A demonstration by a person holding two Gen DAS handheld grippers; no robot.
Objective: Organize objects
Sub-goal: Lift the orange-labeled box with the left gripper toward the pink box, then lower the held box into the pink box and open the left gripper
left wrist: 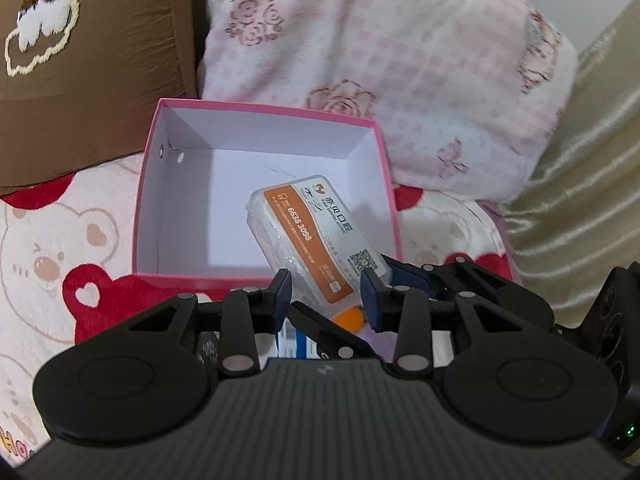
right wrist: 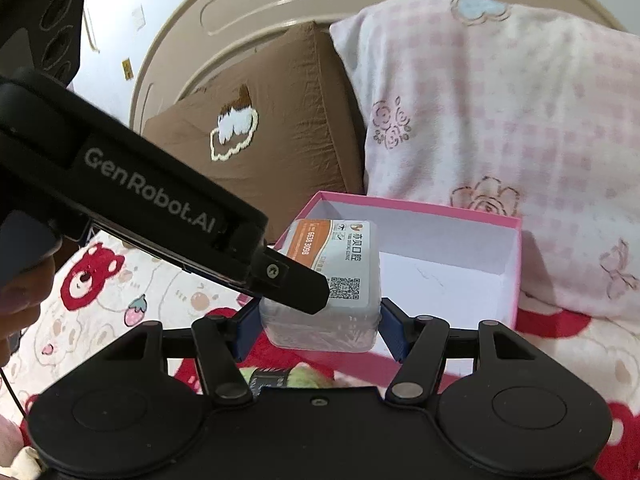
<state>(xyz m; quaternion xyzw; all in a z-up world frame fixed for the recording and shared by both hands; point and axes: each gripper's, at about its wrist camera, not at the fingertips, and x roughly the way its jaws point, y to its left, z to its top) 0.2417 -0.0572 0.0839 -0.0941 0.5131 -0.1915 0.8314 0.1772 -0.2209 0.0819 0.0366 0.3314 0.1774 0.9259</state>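
A clear plastic case (left wrist: 316,236) with an orange and white label hangs tilted over the near edge of an open pink box (left wrist: 260,106) with a white, bare inside. My left gripper (left wrist: 326,294) is shut on the case's near end. In the right wrist view its upper finger (right wrist: 296,284) lies across the label of the case (right wrist: 344,256); the lower finger is hidden beneath. My right gripper (right wrist: 319,332) is shut on the case's two sides, its blue pads pressing them. The pink box (right wrist: 420,204) stands just behind.
The pink box rests on a bear-print blanket (left wrist: 52,248). A brown cushion (right wrist: 272,128) and a pink checked pillow (right wrist: 500,120) lean on a beige headboard (right wrist: 280,4) behind it. Small packages (left wrist: 292,344) lie below the grippers. A person's hand (right wrist: 20,280) shows at the left.
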